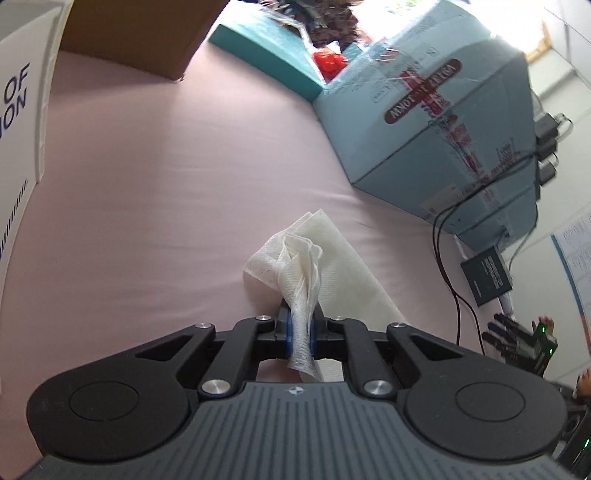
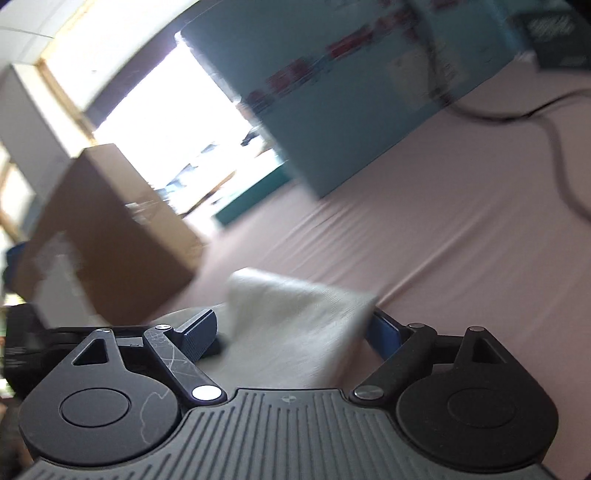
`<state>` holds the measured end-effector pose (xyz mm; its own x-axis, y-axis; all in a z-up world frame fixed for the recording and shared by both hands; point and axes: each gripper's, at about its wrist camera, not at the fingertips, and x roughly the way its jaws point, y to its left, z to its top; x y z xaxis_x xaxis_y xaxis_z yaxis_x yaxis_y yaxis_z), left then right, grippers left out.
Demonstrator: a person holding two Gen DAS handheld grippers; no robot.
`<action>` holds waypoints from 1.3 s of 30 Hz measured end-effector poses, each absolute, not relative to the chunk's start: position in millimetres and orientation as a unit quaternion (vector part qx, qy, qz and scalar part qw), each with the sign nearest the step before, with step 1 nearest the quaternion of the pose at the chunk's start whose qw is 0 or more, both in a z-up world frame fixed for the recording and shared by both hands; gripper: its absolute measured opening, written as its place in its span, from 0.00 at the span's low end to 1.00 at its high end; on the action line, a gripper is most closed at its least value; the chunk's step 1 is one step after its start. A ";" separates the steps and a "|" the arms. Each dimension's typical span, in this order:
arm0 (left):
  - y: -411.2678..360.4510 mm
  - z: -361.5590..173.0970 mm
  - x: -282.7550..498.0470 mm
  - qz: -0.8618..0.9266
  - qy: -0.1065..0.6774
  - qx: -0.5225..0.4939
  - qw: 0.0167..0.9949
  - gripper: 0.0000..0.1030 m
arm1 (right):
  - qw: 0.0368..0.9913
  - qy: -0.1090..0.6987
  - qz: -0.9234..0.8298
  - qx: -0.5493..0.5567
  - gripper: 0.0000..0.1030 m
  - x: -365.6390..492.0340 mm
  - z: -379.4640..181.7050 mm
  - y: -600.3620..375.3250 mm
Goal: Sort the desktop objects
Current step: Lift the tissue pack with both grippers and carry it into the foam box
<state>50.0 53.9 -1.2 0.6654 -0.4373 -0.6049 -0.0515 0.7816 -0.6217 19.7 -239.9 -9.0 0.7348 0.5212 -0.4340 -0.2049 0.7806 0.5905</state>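
A white paper napkin (image 1: 332,258) lies on the pink tablecloth (image 1: 166,184), with one crumpled edge pulled up. My left gripper (image 1: 300,321) is shut on that bunched edge, and the paper runs back between its blue pads. In the blurred right wrist view the same pale napkin (image 2: 295,306) fills the gap between the wide-apart fingers of my right gripper (image 2: 291,332). That gripper is open; whether its fingers touch the paper I cannot tell.
A large light blue box (image 1: 424,122) stands right of the napkin, with black cables (image 1: 450,258) and a small black device (image 1: 487,275) beside it. A teal box (image 1: 266,48) and brown carton (image 1: 140,33) sit at the back, a white lettered box (image 1: 22,110) at left.
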 end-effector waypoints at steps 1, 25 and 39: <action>53.3 -1.1 49.2 -0.114 0.391 -0.307 0.860 0.07 | 0.892 0.305 0.207 0.262 0.51 19.2 -10.1 -238.7; 206.5 127.2 -113.0 -0.017 0.252 -0.251 0.934 0.07 | 0.884 0.213 0.382 0.163 0.05 -40.1 117.0 -69.4; 293.9 88.9 -94.5 0.052 0.339 -0.281 0.896 0.11 | 0.880 0.330 0.340 0.040 0.05 -0.4 92.9 67.2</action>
<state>-94.5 293.9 88.9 0.7644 -0.0963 -0.6375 -0.2844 0.8371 -0.4674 -0.4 67.2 92.9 0.5508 0.6239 -0.5544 -0.5714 0.7661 0.2945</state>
